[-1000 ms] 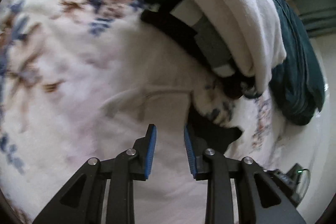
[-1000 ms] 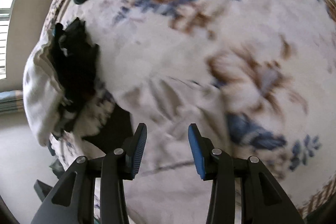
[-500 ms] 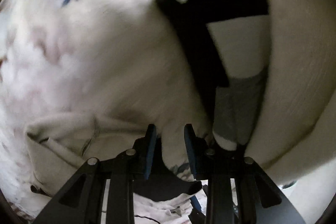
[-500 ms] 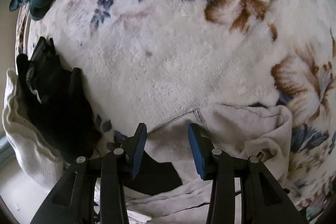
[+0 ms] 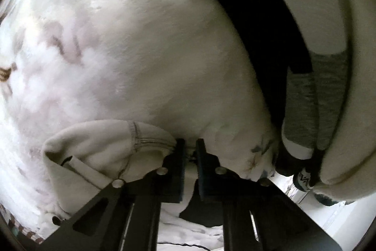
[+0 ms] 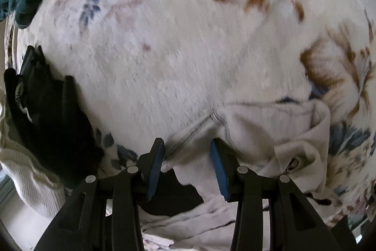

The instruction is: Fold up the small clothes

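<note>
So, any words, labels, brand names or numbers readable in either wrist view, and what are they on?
No readable text in either view.
Black clothes: a small white printed patch at their left edge, too blurred to read.
Dark item beside the grey garment: a white mark, unreadable.

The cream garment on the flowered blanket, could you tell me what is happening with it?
A person with two handheld grippers is starting on the cream garment, which lies crumpled on the flowered blanket. The left gripper is closing its fingers at the garment's stitched edge. The right gripper sits open over the same hem, not yet gripping.
</note>
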`<state>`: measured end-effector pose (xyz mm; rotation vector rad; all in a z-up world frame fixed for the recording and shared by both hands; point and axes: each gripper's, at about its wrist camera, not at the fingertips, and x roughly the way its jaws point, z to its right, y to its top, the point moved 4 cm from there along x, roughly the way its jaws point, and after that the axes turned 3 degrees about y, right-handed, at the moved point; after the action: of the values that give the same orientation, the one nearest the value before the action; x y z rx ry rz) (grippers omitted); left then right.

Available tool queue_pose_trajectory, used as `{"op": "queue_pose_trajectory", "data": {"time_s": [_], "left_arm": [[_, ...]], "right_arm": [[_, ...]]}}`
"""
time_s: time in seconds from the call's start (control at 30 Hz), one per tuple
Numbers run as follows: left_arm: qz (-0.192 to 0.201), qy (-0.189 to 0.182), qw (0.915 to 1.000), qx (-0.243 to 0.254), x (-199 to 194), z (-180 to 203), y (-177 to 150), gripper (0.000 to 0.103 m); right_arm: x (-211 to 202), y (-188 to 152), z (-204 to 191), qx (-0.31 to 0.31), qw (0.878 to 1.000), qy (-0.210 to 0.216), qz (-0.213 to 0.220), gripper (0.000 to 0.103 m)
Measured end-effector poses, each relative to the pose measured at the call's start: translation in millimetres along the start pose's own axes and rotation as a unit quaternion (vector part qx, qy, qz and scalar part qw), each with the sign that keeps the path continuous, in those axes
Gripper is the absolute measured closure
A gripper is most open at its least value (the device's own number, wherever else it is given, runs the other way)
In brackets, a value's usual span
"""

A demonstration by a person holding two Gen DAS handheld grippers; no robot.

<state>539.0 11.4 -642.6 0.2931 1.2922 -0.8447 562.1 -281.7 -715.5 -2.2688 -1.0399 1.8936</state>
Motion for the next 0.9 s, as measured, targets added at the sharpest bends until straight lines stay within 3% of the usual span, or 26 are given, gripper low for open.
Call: {"op": "queue_pose_trajectory", "data": {"time_s": [0.1, 0.2, 0.27, 0.53, 0.6, 0.63, 0.73, 0.9], "left_arm": [[-0.014, -0.031, 0.9994, -0.01, 4.2, -1.4, -0.1, 0.095], [-0.042, -0.059, 0.9966, -0.038, 11.7, -9.1, 4.3, 0.084], [-0.053, -0.064, 0.9952, -0.051, 14.3, -11.4, 7.7, 0.084], [-0.053, 0.005, 0.9986, 0.002, 21.9, 2.0, 12.5, 0.085], [-0.042, 0.014, 0.9986, 0.027, 20.7, 6.1, 9.7, 0.09], [-0.033, 0.019, 0.9986, 0.037, 20.6, 6.8, 7.4, 0.096], [0.003, 0.014, 0.9988, 0.046, 14.4, 1.6, 0.0, 0.102], [0.022, -0.047, 0.9972, 0.053, -13.4, -18.0, -21.6, 0.102]], "right_arm": [[-0.1, -7.8, 10.3, 0.028, 0.999, 0.017, -0.016, 0.059], [2.8, -6.7, 11.7, 0.034, 0.999, 0.02, -0.023, 0.059], [6.1, -4.2, 13.8, 0.041, 0.999, 0.022, -0.029, 0.059], [8.3, 3.6, 19.9, 0.057, 0.998, 0.012, -0.03, 0.055], [7.9, 3.4, 18.5, 0.06, 0.998, 0.016, -0.024, 0.055], [10.7, 0.9, 13.3, 0.062, 0.998, 0.018, -0.02, 0.058], [7.6, 3.0, 21.7, 0.067, 0.998, 0.019, -0.002, 0.093], [-16.8, -17.2, 25.1, 0.011, 0.998, 0.05, 0.02, 0.097]]}}
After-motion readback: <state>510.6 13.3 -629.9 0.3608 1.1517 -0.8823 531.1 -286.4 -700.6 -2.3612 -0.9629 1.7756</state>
